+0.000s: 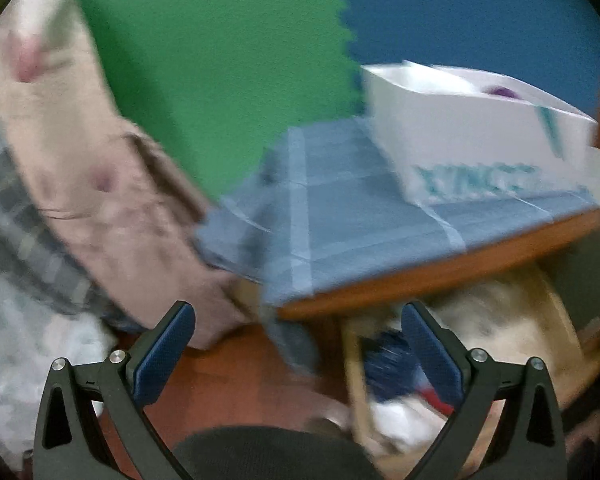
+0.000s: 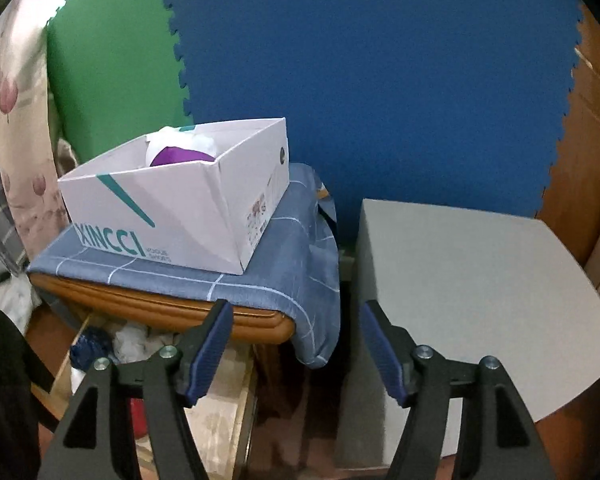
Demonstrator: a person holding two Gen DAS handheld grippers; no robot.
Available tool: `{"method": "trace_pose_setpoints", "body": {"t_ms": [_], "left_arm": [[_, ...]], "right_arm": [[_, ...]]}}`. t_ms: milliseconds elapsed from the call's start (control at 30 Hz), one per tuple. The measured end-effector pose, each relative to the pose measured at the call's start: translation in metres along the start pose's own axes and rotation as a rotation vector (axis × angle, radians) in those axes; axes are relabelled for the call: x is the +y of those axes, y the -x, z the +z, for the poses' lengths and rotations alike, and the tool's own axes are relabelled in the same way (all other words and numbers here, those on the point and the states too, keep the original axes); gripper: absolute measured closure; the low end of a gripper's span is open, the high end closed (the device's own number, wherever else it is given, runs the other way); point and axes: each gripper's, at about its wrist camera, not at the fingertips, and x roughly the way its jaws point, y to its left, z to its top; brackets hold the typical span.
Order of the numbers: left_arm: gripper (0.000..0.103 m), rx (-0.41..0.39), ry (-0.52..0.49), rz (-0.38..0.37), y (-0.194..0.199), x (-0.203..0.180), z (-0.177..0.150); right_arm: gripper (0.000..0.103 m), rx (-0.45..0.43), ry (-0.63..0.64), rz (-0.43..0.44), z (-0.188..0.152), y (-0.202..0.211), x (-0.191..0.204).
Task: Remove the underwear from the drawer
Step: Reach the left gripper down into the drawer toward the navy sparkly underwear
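A pulled-out wooden drawer (image 1: 556,312) sits under a wooden table top; it also shows in the right wrist view (image 2: 220,412). Inside lie folded clothes: a dark blue piece (image 1: 388,360), white pieces (image 1: 396,420) and something red (image 1: 432,396). The blue piece also shows in the right wrist view (image 2: 90,346). My left gripper (image 1: 298,348) is open and empty, above the drawer's left edge; the view is blurred. My right gripper (image 2: 296,348) is open and empty, to the right of the drawer, in front of the table's corner.
A white XINCCI cardboard box (image 2: 180,208) with purple and white cloth inside stands on a blue checked cloth (image 2: 292,280) on the table. A grey box (image 2: 460,280) stands at the right. Green and blue foam mats form the back wall. A flowered curtain (image 1: 60,140) hangs left.
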Motion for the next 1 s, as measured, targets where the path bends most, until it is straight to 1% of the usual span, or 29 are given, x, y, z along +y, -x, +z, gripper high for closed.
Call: {"method": "trace_pose_setpoints", "body": {"t_ms": [67, 133, 200, 233, 333, 367, 400, 467, 533, 633, 733, 867, 1000], "left_arm": [[0.001, 0.065, 0.009, -0.079, -0.005, -0.008, -0.004], [0.001, 0.116, -0.008, -0.110, -0.011, -0.018, -0.009], [0.001, 0.147, -0.088, -0.101, -0.017, -0.033, -0.014], [0.001, 0.169, -0.146, -0.095, -0.022, -0.042, -0.017], [0.002, 0.259, -0.295, -0.099, -0.041, -0.066, -0.030], [0.005, 0.275, -0.326, -0.093, -0.046, -0.073, -0.033], [0.011, 0.288, -0.364, -0.080, -0.052, -0.079, -0.038], [0.017, 0.307, -0.412, -0.076, -0.062, -0.086, -0.043], [0.019, 0.329, -0.419, -0.110, -0.074, -0.089, -0.043], [0.020, 0.331, -0.437, -0.138, -0.089, -0.090, -0.044], [0.026, 0.342, -0.493, -0.106, -0.105, -0.096, -0.049], [0.027, 0.346, -0.536, -0.093, -0.122, -0.107, -0.050], [0.027, 0.368, -0.575, -0.072, -0.141, -0.115, -0.052]], "right_arm": [[0.035, 0.008, -0.001, 0.001, 0.001, -0.001, -0.001], [0.034, 0.007, 0.016, 0.004, -0.002, 0.000, 0.002], [0.034, 0.004, 0.035, 0.007, -0.002, 0.000, 0.006], [0.033, 0.004, 0.040, 0.006, -0.002, -0.001, 0.007], [0.033, -0.002, 0.033, 0.013, -0.003, 0.000, 0.004], [0.033, -0.006, 0.024, 0.018, -0.003, 0.002, 0.002], [0.033, -0.009, 0.012, 0.026, -0.003, 0.002, 0.000], [0.033, -0.010, -0.008, 0.035, -0.003, 0.002, -0.004], [0.033, -0.007, -0.019, 0.044, -0.003, 0.002, -0.007], [0.033, -0.003, -0.023, 0.051, -0.003, 0.001, -0.008], [0.032, 0.000, -0.021, 0.053, -0.004, 0.001, -0.008], [0.032, 0.010, -0.020, 0.054, -0.003, -0.002, -0.007], [0.032, 0.016, -0.009, 0.054, -0.003, -0.003, -0.004]]}}
